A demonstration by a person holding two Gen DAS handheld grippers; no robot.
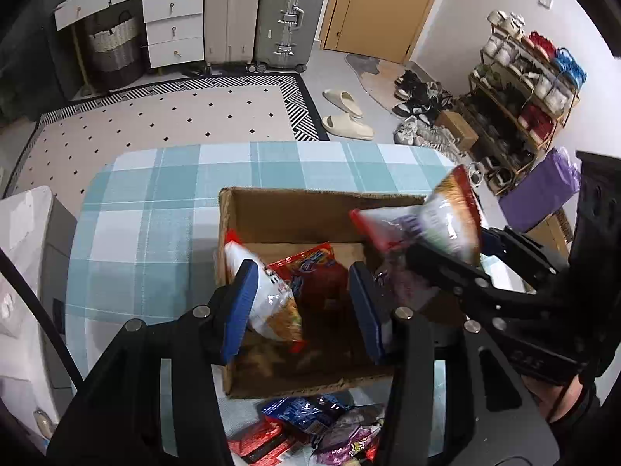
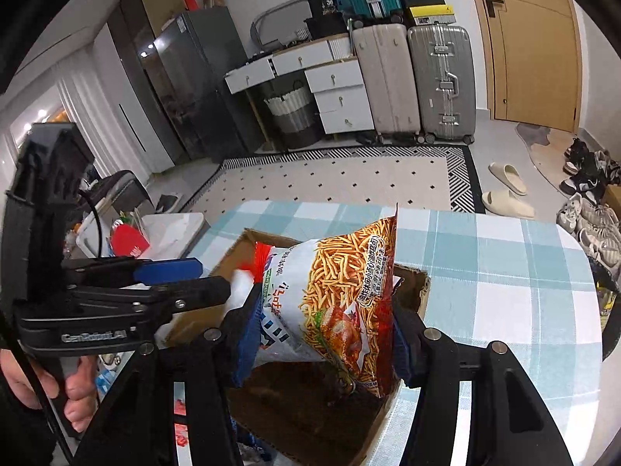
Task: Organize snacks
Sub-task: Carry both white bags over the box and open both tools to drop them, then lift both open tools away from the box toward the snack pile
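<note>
Right gripper (image 2: 322, 330): blue pads clamped on both sides of a fried-noodle-stick snack bag (image 2: 341, 303), held above the open cardboard box (image 2: 411, 283); left gripper (image 1: 302, 306): jaws partly apart over the box, white-and-orange snack packet (image 1: 271, 303) against its left pad, grip uncertain; box stands on a checked tablecloth (image 1: 155, 209).
</note>
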